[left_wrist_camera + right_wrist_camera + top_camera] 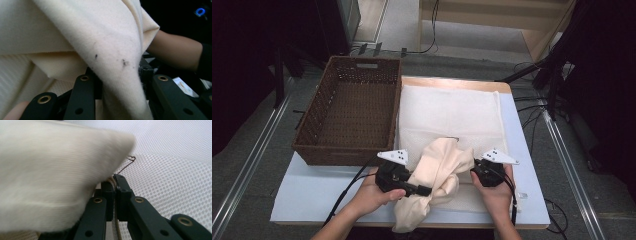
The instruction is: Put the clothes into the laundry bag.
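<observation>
Both tools, left tool [424, 190] and right tool [473, 172], are clamped on the cream cloth [437, 170] low in frame, mesh bag [452, 112] waiting, so stuffing's barely begun.

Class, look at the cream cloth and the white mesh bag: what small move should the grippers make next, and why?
Probably push the cream cloth farther into the mesh bag. The right gripper is shut on the bag's edge; much of the cloth hangs off the table.
</observation>
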Demonstrator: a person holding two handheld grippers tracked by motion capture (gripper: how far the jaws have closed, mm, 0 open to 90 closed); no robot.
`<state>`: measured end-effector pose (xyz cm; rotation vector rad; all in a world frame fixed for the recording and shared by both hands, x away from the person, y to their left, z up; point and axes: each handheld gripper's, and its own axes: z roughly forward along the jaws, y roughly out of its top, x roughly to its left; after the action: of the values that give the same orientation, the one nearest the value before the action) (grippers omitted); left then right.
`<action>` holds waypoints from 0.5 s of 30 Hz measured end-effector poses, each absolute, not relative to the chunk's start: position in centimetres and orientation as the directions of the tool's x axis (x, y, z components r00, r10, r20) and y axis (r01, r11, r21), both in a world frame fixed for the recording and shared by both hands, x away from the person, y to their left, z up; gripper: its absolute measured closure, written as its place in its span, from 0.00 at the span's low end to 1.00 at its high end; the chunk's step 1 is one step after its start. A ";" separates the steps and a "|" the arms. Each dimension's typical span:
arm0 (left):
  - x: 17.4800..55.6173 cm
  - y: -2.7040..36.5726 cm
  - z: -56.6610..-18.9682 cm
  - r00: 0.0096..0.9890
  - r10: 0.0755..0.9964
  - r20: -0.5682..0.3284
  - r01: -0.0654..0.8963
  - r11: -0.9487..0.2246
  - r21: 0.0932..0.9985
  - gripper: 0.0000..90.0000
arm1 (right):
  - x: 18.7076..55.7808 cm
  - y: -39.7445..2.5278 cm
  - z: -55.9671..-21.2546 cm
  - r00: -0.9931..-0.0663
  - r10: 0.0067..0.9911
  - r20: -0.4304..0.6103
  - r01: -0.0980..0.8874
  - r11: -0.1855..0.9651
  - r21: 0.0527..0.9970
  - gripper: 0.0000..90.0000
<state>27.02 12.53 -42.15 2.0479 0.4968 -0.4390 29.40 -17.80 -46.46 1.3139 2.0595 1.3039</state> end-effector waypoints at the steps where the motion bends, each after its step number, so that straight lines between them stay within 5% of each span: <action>1: 26.9 12.4 -42.5 0.849 0.164 -0.502 0.513 -0.478 0.713 0.75 | 29.5 -17.9 -46.4 -0.493 0.855 0.161 0.510 0.134 0.850 0.98; 15: 25.8 10.0 -44.8 0.842 0.072 -0.535 0.445 -0.654 0.612 0.75 | 29.6 -18.8 -43.6 -0.465 0.862 0.199 0.410 0.011 0.912 0.98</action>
<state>25.81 9.98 -44.78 2.2313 0.3748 -0.6091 29.59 -18.80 -43.56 1.3023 1.8772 1.4509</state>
